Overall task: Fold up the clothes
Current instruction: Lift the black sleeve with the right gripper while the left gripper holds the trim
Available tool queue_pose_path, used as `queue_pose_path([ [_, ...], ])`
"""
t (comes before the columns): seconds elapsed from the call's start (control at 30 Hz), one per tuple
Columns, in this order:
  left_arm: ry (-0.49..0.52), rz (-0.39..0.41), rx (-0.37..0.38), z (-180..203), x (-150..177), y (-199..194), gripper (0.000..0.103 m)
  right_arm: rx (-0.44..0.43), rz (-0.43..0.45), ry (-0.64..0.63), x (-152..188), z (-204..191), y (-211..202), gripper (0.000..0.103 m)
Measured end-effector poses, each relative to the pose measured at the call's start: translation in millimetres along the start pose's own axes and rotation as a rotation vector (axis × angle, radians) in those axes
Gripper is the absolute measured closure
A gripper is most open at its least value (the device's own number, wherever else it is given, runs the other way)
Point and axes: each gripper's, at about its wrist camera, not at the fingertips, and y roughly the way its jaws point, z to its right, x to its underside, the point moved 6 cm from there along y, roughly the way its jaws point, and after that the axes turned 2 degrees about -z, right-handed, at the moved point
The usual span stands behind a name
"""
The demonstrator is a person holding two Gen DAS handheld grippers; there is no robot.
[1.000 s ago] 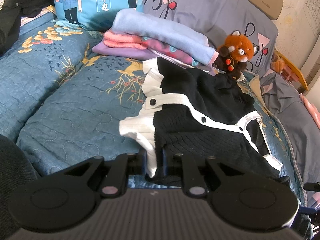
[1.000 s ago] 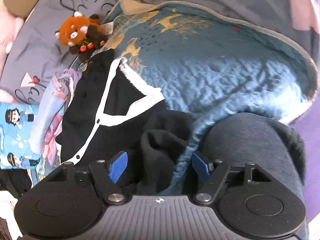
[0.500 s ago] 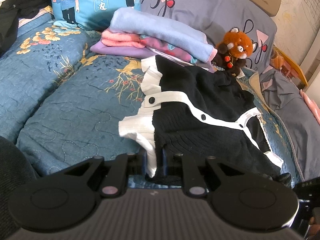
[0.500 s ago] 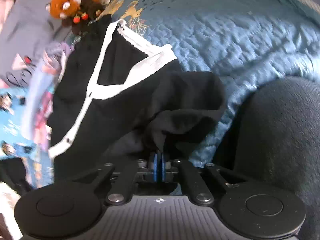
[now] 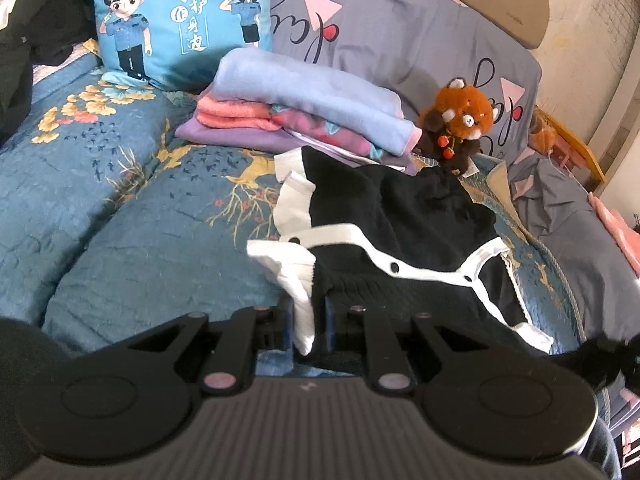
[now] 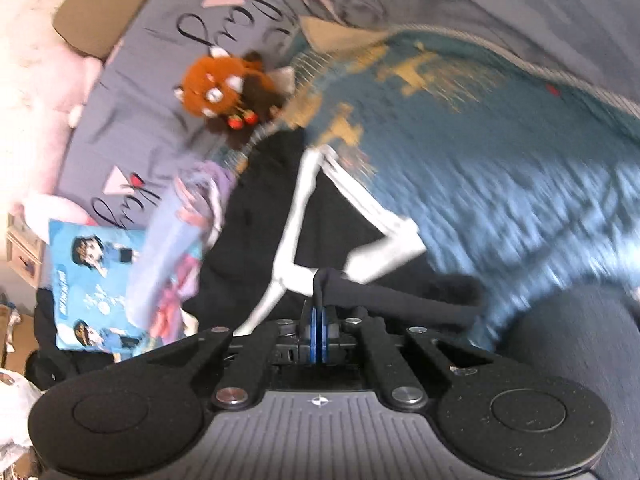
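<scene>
A black cardigan with white trim and black buttons lies spread on the blue quilted bedspread. My left gripper is shut on the cardigan's white ribbed hem at its near left corner. In the right wrist view the same cardigan stretches away from me, blurred by motion. My right gripper is shut on a black fold of it, a sleeve or edge pulled taut to the right. Its blue pads are pressed together on the cloth.
A stack of folded clothes sits behind the cardigan, with a red panda plush to its right. A blue cartoon pillow and grey pillows line the back. A dark-clothed knee is at the right.
My right gripper closed from open onto the black fold and lifted it, pulling it taut. The left gripper kept its grip on the white hem and rose slightly.
</scene>
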Motion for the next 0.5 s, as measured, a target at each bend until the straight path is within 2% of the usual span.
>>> queue_pose_path([
  [0.17,0.02,-0.016,-0.004,7,-29,16,0.086,-0.035,0.039,-0.051,-39,-33,25,0.1],
  [0.33,0.06,-0.034,-0.044,15,-63,44,0.081,-0.036,0.015,-0.13,-79,-72,68,0.1],
  [0.43,0.093,-0.107,-0.094,13,-77,75,0.081,0.015,-0.026,-0.182,-96,-87,110,0.1],
  [0.5,0.104,-0.164,-0.125,9,-79,95,0.079,0.046,-0.04,-0.184,-102,-88,132,0.089],
])
